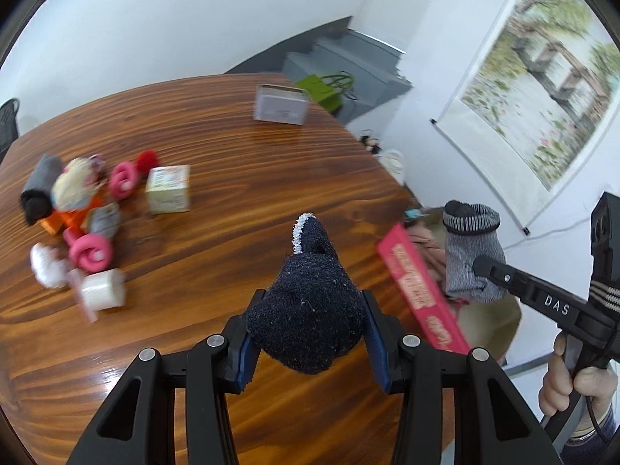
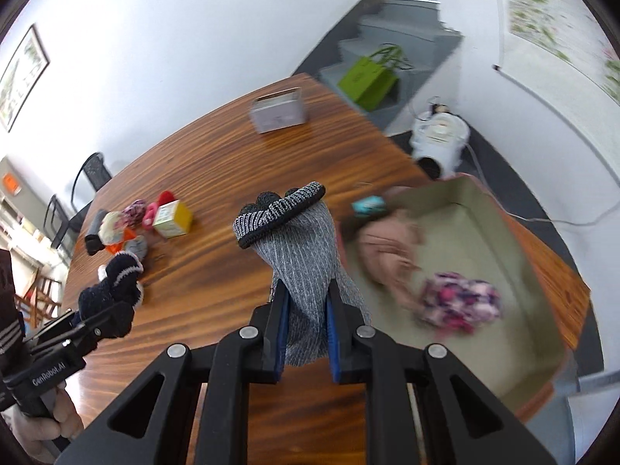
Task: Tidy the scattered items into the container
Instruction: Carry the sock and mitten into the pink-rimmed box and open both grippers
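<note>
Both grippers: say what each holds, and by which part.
Left gripper is shut on the navy sock, across its bunched lower end. Right gripper pinches the grey sock near its lower end, cuff free.

My worktop (image 1: 240, 201) was glossy, streaky-grained wood. The navy sock (image 1: 310, 310) looked fuzzy and linty, the grey sock (image 2: 306, 255) was ribbed knit, and the box (image 2: 515, 255) was matt card inside.

Home: staircase (image 2: 403, 27), wall scroll (image 1: 542, 89), wooden table (image 1: 240, 178).
</note>
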{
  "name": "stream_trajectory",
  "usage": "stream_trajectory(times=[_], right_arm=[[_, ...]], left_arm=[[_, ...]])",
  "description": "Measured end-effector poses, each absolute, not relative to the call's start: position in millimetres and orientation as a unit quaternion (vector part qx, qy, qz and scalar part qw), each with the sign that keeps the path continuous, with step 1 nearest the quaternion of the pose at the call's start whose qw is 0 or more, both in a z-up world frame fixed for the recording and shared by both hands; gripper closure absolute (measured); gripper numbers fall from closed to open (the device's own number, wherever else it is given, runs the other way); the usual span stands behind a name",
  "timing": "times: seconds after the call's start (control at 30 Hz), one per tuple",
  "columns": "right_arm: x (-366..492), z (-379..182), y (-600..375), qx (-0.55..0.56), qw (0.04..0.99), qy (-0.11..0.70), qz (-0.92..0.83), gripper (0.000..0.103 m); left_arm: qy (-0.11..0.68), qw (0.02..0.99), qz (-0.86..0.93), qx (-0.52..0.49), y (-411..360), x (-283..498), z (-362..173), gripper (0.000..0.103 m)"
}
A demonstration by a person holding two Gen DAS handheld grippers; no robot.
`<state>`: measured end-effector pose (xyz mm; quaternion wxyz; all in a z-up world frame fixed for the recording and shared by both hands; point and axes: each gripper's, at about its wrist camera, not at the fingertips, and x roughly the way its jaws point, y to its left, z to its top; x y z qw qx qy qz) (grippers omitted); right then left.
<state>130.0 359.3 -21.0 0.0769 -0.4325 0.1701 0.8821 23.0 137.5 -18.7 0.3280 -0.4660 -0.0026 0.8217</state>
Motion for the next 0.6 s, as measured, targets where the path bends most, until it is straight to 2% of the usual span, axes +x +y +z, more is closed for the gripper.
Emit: stream_trajectory(times=[0.27, 0.6], right_arm=[[196.0, -22.4, 426.1, -0.431, 0.147, 0.172, 0.873, 0.084], [227.1, -32.9, 466.7, -0.434, 0.173, 0.196, 0.862, 0.084]], left_arm=[[0.03, 0.409, 0.792, -0.453, 232.3, 61.2, -6.6, 0.055], [0.068, 0.484, 0.753, -0.442, 319.5, 104.7, -11.6, 0.054]])
